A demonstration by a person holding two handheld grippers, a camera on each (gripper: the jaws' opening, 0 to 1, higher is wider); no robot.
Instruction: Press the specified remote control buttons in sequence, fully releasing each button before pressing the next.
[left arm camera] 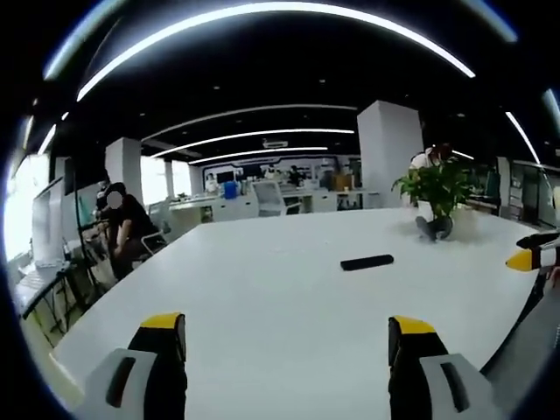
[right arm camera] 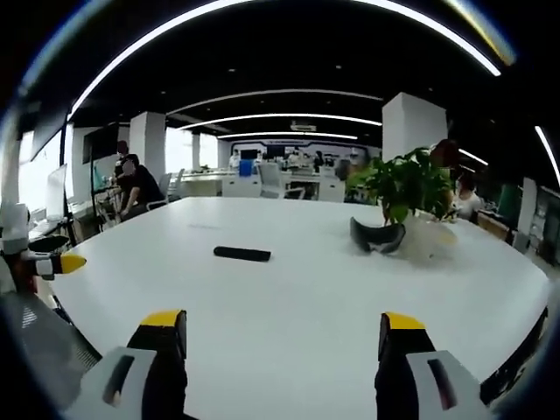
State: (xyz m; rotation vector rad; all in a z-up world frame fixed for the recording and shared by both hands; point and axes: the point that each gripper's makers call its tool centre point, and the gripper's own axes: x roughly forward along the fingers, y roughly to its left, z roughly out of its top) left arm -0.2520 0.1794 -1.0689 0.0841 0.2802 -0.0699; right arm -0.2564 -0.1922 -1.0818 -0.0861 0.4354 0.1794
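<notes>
Start of task: remote (left arm camera: pixel 367 262) lies flat mid-table (left arm camera: pixel 262 297), near the plant (left arm camera: pixel 435 197), well apart from both grippers. Left gripper (left arm camera: pixel 287 337) & right gripper (right arm camera: pixel 284 332) spread wide, empty. Approach w/ one closed tip; you press squarely, lift fully betw. buttons.

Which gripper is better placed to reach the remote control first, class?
Hard to call. The remote control lies untouched on the white table, ahead-right of the open left gripper and ahead-left of the open right gripper. Right, marginally: it looks slightly nearer there.
</notes>
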